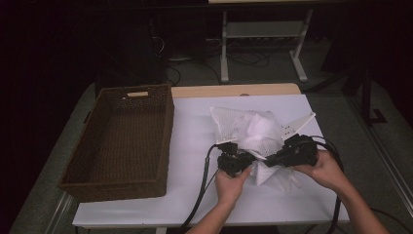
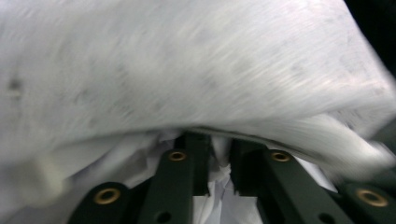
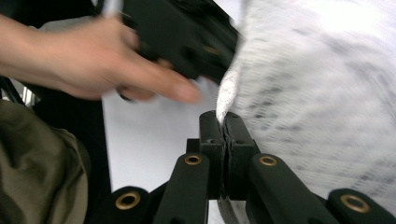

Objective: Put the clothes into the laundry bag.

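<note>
Left gripper view is blurred, white cloth [image 2: 196, 70] draped over the jaw tips; jaws stand narrowly apart with crumpled cloth between them, whether pinched I can't tell. Right gripper [image 3: 224, 122] view is clearer: jaws pressed together on a cloth edge, with the left hand [image 3: 88, 60] and left gripper [image 3: 187, 35] beyond (motion-smeared). High view adds layout: cloth [image 1: 253, 129] bunched on the white counter [image 1: 195, 146] mid-right, both grippers at its near edge, left gripper [image 1: 234, 160], right gripper [image 1: 294, 150], brown wicker basket [image 1: 119, 183] well apart on the left.
</note>
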`<action>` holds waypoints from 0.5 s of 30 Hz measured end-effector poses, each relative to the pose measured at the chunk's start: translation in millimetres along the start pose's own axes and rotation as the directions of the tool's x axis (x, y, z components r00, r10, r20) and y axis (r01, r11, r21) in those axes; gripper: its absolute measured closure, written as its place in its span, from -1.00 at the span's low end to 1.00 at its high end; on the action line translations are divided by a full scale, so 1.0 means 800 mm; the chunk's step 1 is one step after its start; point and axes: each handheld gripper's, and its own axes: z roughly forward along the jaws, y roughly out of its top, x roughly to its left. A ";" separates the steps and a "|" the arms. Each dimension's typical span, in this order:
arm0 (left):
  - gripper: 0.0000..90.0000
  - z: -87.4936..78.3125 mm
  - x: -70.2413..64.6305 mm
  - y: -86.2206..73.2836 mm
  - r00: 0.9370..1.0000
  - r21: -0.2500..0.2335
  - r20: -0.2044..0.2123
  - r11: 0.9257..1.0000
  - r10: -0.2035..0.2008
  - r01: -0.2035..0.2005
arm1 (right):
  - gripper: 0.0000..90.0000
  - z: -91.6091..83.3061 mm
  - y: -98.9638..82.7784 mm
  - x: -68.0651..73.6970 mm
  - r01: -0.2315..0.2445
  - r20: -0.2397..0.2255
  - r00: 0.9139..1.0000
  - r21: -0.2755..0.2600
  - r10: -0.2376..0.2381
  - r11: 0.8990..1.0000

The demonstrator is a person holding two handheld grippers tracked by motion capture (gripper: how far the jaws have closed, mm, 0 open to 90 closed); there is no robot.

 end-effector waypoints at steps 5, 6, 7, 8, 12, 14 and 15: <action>0.14 -0.037 -0.001 -0.009 0.999 0.116 -0.011 0.992 0.053 -0.051 | 0.95 0.009 -0.006 -0.003 -0.004 0.015 1.000 0.032 0.003 0.999; 0.06 -0.043 0.000 -0.011 0.999 0.131 -0.003 0.990 0.043 -0.043 | 0.95 0.010 -0.005 -0.003 0.000 0.015 1.000 0.032 0.000 0.999; -0.06 -0.046 0.000 -0.014 1.000 0.153 0.013 0.988 0.020 -0.022 | 0.95 0.010 -0.004 -0.003 -0.001 0.014 1.000 0.032 0.000 0.999; -0.15 -0.045 0.000 -0.017 1.000 0.181 0.023 0.983 0.010 -0.014 | 0.95 0.011 -0.003 -0.003 -0.003 0.014 1.000 0.031 0.003 1.000; -0.21 -0.014 -0.010 -0.026 0.999 0.229 0.043 0.973 0.020 -0.029 | 0.95 0.016 0.004 -0.002 0.008 0.014 1.000 0.040 -0.008 0.999; -0.23 0.007 -0.012 -0.026 0.998 0.224 0.065 0.974 -0.003 -0.012 | 0.95 0.018 0.004 -0.001 0.012 0.013 1.000 0.043 -0.013 0.999; -0.13 0.014 -0.008 -0.024 0.998 0.194 0.055 0.981 -0.021 0.009 | 0.95 0.018 0.004 -0.002 0.012 0.011 1.000 0.042 -0.012 0.999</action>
